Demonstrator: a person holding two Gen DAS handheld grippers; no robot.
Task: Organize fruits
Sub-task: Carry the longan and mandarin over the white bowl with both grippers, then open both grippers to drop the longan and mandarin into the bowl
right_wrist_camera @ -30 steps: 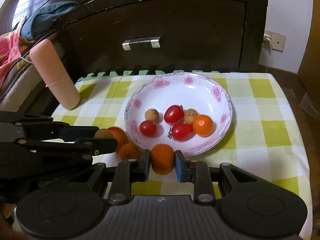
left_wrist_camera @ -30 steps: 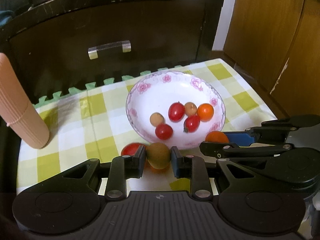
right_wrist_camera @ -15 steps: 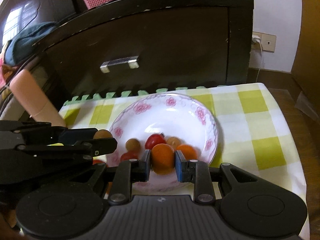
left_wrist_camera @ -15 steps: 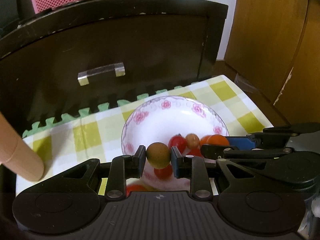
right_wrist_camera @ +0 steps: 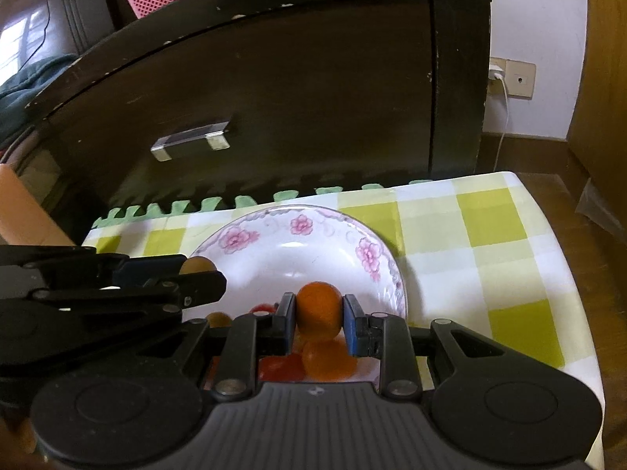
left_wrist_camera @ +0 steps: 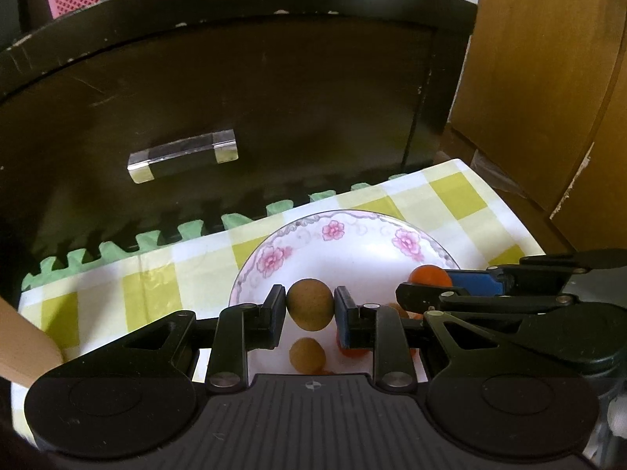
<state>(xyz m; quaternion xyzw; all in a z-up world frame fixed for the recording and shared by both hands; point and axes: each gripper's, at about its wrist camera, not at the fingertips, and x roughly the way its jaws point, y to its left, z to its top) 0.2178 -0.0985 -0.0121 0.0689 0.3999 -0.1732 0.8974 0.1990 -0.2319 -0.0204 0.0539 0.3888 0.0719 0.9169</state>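
Behind everything sits a big dark wooden cabinet [left_wrist_camera: 243, 109], then my tabletop with its yellow-green checked cloth [right_wrist_camera: 490, 235]. On that there's the white floral-rimmed ceramic bowl [left_wrist_camera: 337, 235], a few red and orange fruits already lying in it. Over the bowl, my left gripper [left_wrist_camera: 309, 309] is pinching a round tan-brown fruit [left_wrist_camera: 310, 308], and my right gripper [right_wrist_camera: 319, 315] is clamped on a small round orange fruit [right_wrist_camera: 318, 313].
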